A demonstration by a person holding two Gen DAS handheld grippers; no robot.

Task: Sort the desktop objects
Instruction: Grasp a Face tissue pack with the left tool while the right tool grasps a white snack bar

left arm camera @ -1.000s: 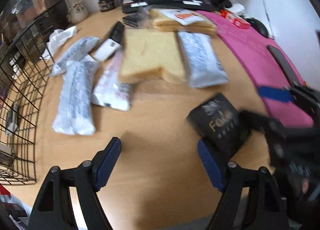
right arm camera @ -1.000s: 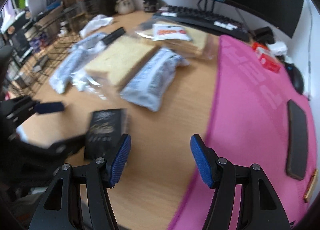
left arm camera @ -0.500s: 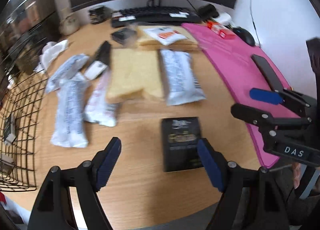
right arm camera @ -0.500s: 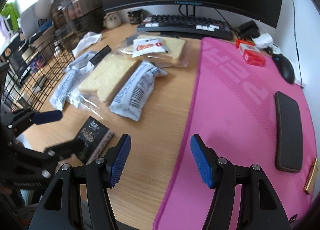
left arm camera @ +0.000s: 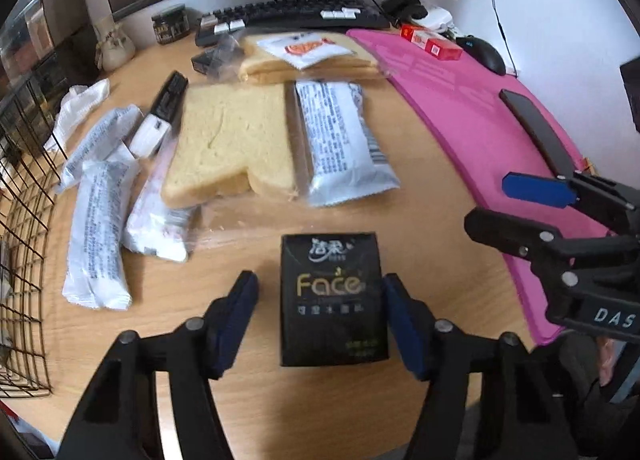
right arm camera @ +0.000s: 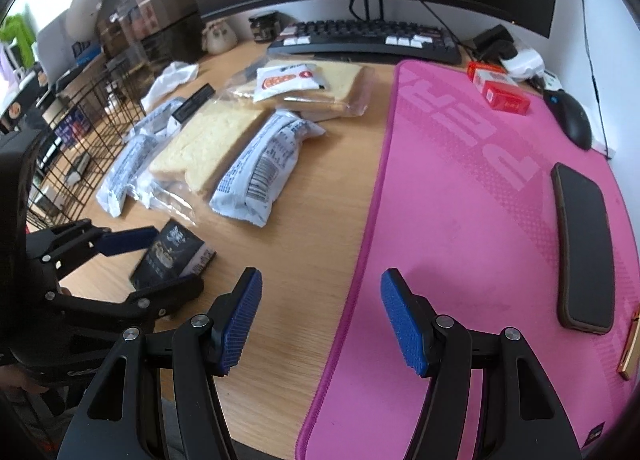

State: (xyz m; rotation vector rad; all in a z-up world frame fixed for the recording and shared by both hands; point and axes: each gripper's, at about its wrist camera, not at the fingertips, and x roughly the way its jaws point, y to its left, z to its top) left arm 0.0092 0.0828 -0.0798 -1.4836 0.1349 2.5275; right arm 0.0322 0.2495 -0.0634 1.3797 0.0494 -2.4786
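Here, left claw (left arm camera: 320, 316) spread around black "Face" pack (left arm camera: 333, 296); right claw (right arm camera: 320, 316) spread, empty.

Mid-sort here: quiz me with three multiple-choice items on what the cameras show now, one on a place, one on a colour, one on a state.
1. Where does the black tissue pack lie?
A. in the wire basket
B. on the wooden desk between the left hand-held gripper's fingers
C. on the pink mat

2. What colour is the box beside the mouse?
A. red
B. green
C. blue

3. What is the right hand-held gripper doing?
A. shut on the phone
B. shut on a bread slice
C. open, holding nothing

Answers: 1 B, the pack sits between the pads of the left hand-held gripper, the right pad close against it, the left apart. 2 A, the red box lies on the pink mat. 3 C, only desk and mat show between its pads.
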